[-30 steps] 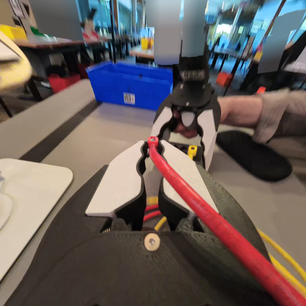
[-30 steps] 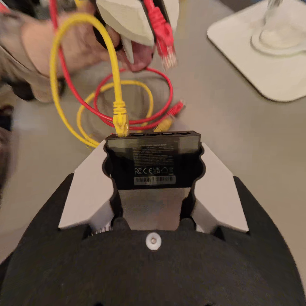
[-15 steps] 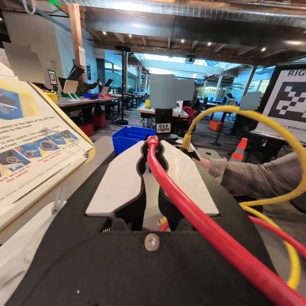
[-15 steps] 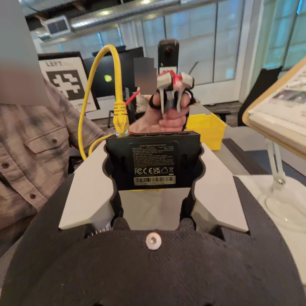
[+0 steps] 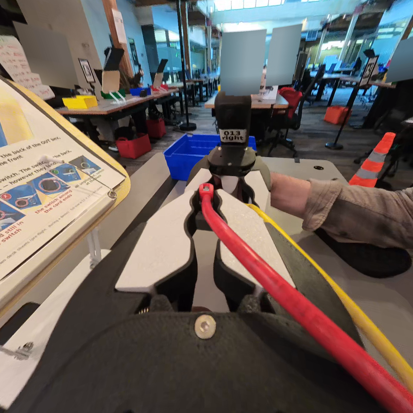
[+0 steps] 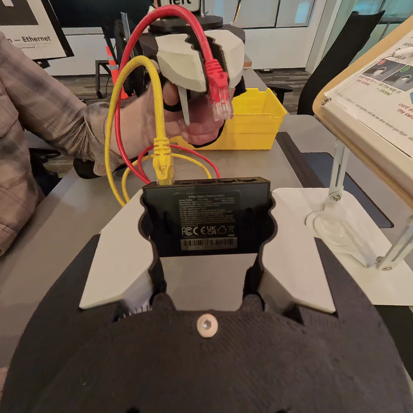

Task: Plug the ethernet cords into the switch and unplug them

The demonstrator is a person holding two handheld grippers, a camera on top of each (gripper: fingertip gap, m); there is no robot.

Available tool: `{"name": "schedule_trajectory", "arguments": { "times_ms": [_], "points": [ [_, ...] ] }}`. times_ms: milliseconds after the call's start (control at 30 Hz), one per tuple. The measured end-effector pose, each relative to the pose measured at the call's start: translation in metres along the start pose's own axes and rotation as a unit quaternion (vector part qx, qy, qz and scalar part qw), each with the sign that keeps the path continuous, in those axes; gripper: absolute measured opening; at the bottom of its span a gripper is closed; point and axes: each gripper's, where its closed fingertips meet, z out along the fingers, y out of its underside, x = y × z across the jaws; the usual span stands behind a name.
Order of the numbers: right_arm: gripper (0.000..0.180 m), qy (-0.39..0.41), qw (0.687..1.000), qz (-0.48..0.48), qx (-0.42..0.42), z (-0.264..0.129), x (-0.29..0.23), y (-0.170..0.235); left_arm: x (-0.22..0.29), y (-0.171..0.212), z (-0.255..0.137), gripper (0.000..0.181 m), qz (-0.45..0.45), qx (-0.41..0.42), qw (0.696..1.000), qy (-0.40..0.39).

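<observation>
My right gripper (image 6: 206,199) is shut on a black ethernet switch (image 6: 206,221), label side up, ports facing away. A yellow cord (image 6: 162,161) is plugged into its leftmost port; the other ports are empty. My left gripper (image 5: 206,194) is shut on the red cord (image 5: 257,254) just behind its plug. In the right wrist view the left gripper (image 6: 214,67) hangs above and beyond the switch, with the red plug (image 6: 220,93) pointing down, apart from the ports. In the left wrist view the right gripper (image 5: 232,176) faces me; the switch is hidden there.
A tilted instruction board (image 5: 49,178) on a white stand (image 6: 348,223) sits beside the grippers. A yellow bin (image 6: 252,125) and a blue bin (image 5: 190,156) stand at opposite table ends. Loose red and yellow cord loops (image 6: 192,161) lie on the grey table (image 6: 67,212). An orange cone (image 5: 373,163) stands off the table. Left tips to right tips: about 8 centimetres.
Both grippers swung from pointing down at the table to nearly level, then dipped slightly. The left gripper with the red plug came much closer to the switch. The yellow cord stayed plugged in.
</observation>
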Motion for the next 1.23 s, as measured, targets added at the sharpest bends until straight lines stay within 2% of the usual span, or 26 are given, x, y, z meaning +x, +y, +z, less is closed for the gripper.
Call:
{"name": "schedule_trajectory", "arguments": {
  "times_ms": [133, 367, 600, 1067, 1233],
  "points": [
    [0.1, -0.003, 1.0, 0.004, 0.02, -0.006, 0.001, -0.003, 0.004, 0.007, 0.007, 0.012, -0.036, 0.02, 0.999, 0.033],
    [0.1, 0.023, 1.0, -0.014, -0.004, -0.015, 0.004, -0.001, 0.009, 0.026, 0.006, 0.012, -0.003, -0.053, 0.997, 0.053],
    [0.1, 0.014, 1.0, -0.02, -0.02, -0.011, 0.001, 0.002, 0.015, 0.022, 0.009, 0.012, -0.006, -0.047, 0.997, 0.06],
    [0.101, -0.012, 0.999, -0.021, -0.034, -0.008, -0.007, 0.008, 0.026, 0.03, 0.023, 0.012, -0.012, -0.082, 0.995, 0.056],
    [0.1, -0.012, 0.999, -0.016, -0.042, -0.013, -0.006, 0.014, 0.024, 0.042, 0.028, 0.012, 0.003, -0.134, 0.991, 0.024]
  ]
}}
